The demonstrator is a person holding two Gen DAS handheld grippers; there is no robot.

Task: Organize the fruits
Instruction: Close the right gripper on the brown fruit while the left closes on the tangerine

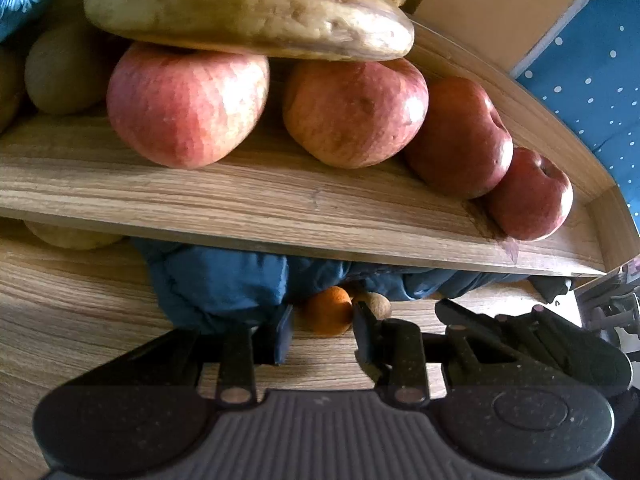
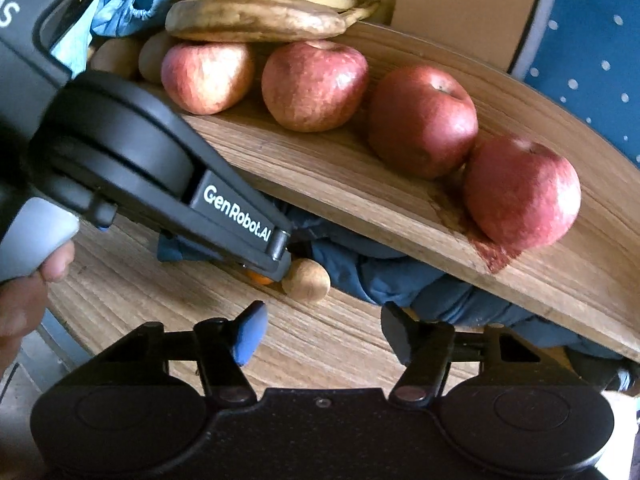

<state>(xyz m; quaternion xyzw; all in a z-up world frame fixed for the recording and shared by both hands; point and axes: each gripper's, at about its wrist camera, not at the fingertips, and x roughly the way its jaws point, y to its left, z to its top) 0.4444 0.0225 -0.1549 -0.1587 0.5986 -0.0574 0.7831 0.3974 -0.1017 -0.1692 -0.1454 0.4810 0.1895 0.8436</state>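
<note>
A small orange lies on the wooden table under the edge of a raised wooden tray. My left gripper is shut on it, one pad at each side. Just right of it sits a small round brown fruit, also seen in the right wrist view. My right gripper stands open over the bare table a little short of that brown fruit, with nothing between its fingers. In that view the left gripper reaches in from the left and hides most of the orange.
On the tray several red apples stand in a row, with bananas lying on the left ones and brown-green fruits at the far left. A blue cloth is bunched under the tray. A hand holds the left gripper.
</note>
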